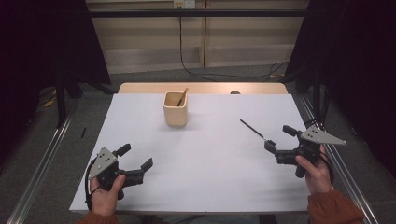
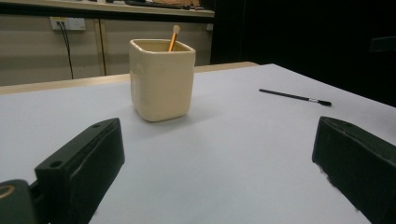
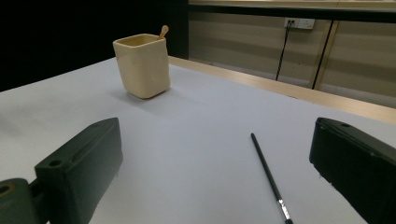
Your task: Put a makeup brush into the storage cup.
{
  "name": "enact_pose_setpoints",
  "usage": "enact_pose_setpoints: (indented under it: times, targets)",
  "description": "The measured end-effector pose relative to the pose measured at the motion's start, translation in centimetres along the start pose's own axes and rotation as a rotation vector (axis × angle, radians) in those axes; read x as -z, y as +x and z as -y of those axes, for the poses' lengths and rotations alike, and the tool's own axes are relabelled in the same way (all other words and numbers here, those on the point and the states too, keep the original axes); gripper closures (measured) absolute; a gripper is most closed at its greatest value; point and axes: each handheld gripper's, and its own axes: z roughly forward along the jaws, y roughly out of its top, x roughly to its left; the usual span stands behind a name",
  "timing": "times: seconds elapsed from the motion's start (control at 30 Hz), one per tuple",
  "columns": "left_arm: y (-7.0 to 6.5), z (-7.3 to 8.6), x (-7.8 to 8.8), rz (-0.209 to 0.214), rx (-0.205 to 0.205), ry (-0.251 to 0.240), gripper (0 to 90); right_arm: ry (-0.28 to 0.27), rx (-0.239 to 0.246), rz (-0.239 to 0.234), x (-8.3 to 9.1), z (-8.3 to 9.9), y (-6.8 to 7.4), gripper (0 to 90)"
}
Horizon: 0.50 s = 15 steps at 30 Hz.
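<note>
Right claw (image 1: 279, 138), jaws spread, has the one black brush (image 1: 254, 129) lying just ahead between them on bare counter (image 1: 205, 158). Left claw (image 1: 135, 156) (also spread) faces one cream cup (image 1: 176, 108) holding one wooden stick (image 1: 182, 96), well apart.

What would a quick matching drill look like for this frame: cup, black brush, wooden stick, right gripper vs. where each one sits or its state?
Things:
1. cream cup
2. black brush
3. wooden stick
4. right gripper

Place or state:
A. leaning inside the container, tip above the rim
B. open, low over the table's right side, holding nothing
C. upright toward the far middle of the table
D. lying flat on the table, just ahead of the open fingers

Pairs: 1-C, 2-D, 3-A, 4-B
</note>
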Motion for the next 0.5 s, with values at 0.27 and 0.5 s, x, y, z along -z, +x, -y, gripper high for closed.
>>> enact_pose_setpoints:
  times: [0.27,0.5]
  targets:
    - [0.2,-0.1,0.1,-0.012,-0.002,-0.007,2.3,0.048,0.026,0.002,-2.0,-1.0,-1.5,1.1]
    - [0.2,0.0,0.1,-0.011,-0.002,0.002,2.3,0.021,0.017,0.002,-3.3,-2.6,-2.2,1.1]
